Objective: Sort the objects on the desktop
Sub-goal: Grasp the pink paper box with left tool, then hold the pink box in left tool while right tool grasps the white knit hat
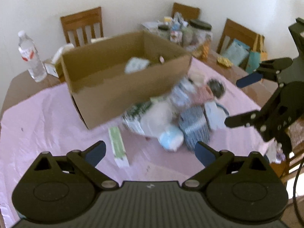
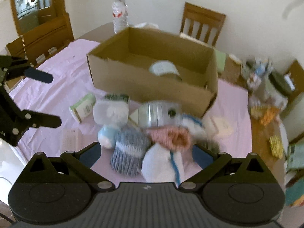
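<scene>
An open cardboard box (image 1: 121, 87) (image 2: 152, 79) stands on the pink tablecloth (image 1: 38, 117) with a pale roll (image 2: 163, 69) inside. A blurred pile lies beside it: a grey-blue knit sock (image 2: 129, 152) (image 1: 195, 127), a pink knit piece (image 2: 169, 136), a white sock with blue trim (image 2: 161, 165), a clear plastic container (image 2: 159, 114) and a green-and-white box (image 1: 118, 148) (image 2: 83, 107). My left gripper (image 1: 150, 152) is open and empty above the cloth, near the pile. My right gripper (image 2: 147, 153) is open and empty, just above the socks.
A water bottle (image 1: 31, 57) (image 2: 119, 11) stands behind the box. Jars and packets (image 1: 186, 32) clutter the far table end. Wooden chairs (image 1: 83, 26) ring the table. The right gripper shows in the left view (image 1: 239, 102); the left one shows in the right view (image 2: 51, 100).
</scene>
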A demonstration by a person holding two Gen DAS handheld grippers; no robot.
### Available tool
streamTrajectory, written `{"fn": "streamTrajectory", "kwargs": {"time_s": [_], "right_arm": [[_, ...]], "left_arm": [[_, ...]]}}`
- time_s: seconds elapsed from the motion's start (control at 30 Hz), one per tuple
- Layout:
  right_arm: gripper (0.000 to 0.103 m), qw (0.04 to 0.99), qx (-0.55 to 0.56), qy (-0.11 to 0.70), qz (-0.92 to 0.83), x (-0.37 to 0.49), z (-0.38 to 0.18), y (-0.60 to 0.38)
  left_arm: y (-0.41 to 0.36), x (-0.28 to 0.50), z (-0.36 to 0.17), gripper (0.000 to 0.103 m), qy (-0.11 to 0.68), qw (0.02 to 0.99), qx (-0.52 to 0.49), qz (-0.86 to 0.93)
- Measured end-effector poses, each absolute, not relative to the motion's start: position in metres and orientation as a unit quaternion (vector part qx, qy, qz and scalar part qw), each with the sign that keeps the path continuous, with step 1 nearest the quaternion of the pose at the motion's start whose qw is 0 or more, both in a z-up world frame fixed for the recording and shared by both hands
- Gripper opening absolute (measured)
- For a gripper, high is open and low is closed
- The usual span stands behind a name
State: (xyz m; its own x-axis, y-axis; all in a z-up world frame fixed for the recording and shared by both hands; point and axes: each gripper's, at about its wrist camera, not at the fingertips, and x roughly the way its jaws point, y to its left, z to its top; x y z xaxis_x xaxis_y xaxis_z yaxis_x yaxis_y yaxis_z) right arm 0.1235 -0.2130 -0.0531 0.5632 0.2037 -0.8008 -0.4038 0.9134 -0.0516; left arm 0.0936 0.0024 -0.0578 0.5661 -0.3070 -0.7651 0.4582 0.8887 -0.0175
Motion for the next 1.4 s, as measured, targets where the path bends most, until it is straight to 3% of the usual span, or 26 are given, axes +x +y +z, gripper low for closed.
{"fn": "streamTrajectory", "kwargs": {"time_s": [0.8, 1.0, 1.1, 1.4], "right_arm": [[0.103, 0.838, -0.057, 0.533, 0.097, 0.088, -0.154, -0.230], [0.103, 0.844, -0.055, 0.528, 0.084, 0.085, -0.155, -0.229], [0.103, 0.848, -0.047, 0.522, 0.073, 0.082, -0.156, -0.228], [0.103, 0.875, -0.036, 0.480, 0.059, 0.069, -0.158, -0.222]], "left_arm": [[-0.015, 0.091, -0.138, 0.099, 0.457, 0.816, 0.187, -0.301], [-0.015, 0.095, -0.140, 0.095, 0.452, 0.808, 0.191, -0.326], [-0.014, 0.098, -0.140, 0.081, 0.452, 0.805, 0.192, -0.332], [-0.006, 0.102, -0.136, 0.082, 0.455, 0.802, 0.178, -0.344]]}}
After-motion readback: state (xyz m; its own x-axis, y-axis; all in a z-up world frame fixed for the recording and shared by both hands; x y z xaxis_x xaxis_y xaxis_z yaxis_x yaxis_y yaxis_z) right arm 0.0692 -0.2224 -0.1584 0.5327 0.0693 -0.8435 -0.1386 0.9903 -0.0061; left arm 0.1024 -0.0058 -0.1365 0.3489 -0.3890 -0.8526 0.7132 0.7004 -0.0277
